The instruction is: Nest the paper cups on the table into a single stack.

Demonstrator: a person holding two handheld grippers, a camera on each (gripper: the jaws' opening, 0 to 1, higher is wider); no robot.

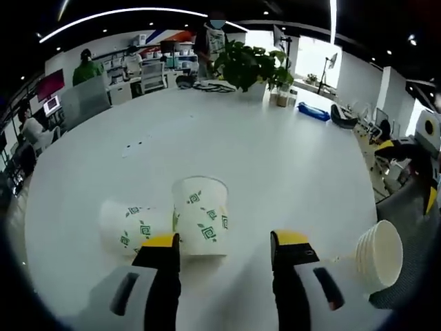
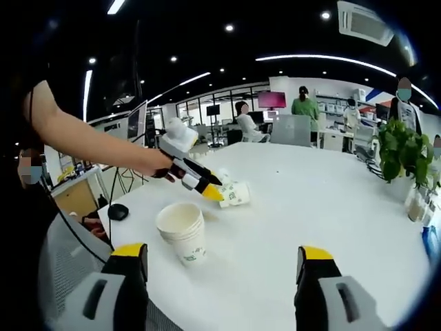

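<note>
An upright white paper cup with green print (image 1: 201, 215) stands on the white table (image 1: 275, 158), just ahead of my left gripper (image 1: 227, 241), close to its left jaw. A second printed cup (image 1: 131, 226) lies on its side, touching the upright one. My left gripper is open with nothing between its jaws. A stack of nested cups (image 1: 377, 255) sits off to the right. In the right gripper view that stack (image 2: 182, 233) stands upright, ahead and left of my open right gripper (image 2: 224, 258). A hand holds the left gripper (image 2: 205, 185) by the two loose cups (image 2: 234, 193).
A potted plant (image 1: 248, 65) (image 2: 403, 155) stands at the far side of the table, with a blue object (image 1: 313, 110) nearby. A black mouse (image 2: 118, 212) lies by the table edge, above a mesh chair (image 2: 69, 276). People sit and stand at desks behind.
</note>
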